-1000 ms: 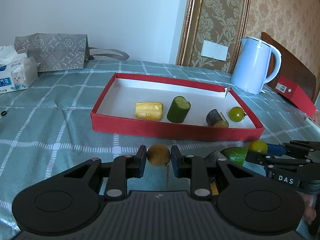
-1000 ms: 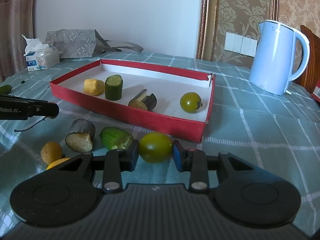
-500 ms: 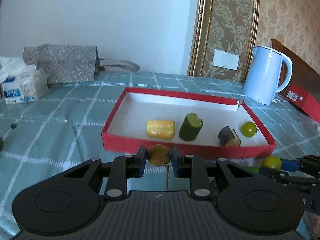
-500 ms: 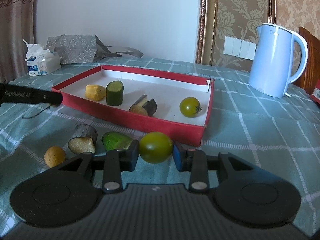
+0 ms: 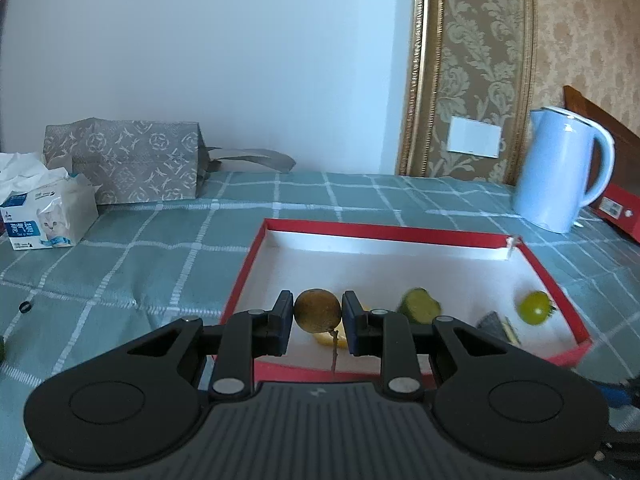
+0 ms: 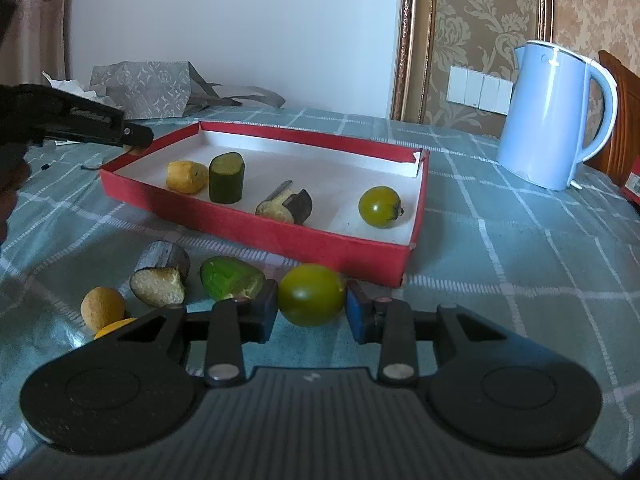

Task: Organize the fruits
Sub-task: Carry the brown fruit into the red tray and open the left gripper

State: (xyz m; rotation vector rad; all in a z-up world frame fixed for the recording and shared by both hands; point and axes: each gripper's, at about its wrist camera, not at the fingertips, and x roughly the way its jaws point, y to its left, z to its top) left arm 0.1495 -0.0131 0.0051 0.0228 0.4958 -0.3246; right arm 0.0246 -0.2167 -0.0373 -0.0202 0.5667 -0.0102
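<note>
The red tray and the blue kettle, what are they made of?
The red tray looks like cardboard: thin matte walls, white paper lining, and a torn, bent corner. The blue kettle looks like smooth plastic, with a soft sheen and one even colour, though painted metal can't be ruled out.

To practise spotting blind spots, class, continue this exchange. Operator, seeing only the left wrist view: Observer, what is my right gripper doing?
Observer: The right gripper is shut on a green tomato, in front of the red tray.
Operator: What lies outside the tray?
Observer: An aubergine piece, a cucumber piece and a small round yellow fruit lie on the cloth by its front wall.
Operator: Where am I over the tray?
Observer: The left gripper hangs over the tray's left wall.
</note>
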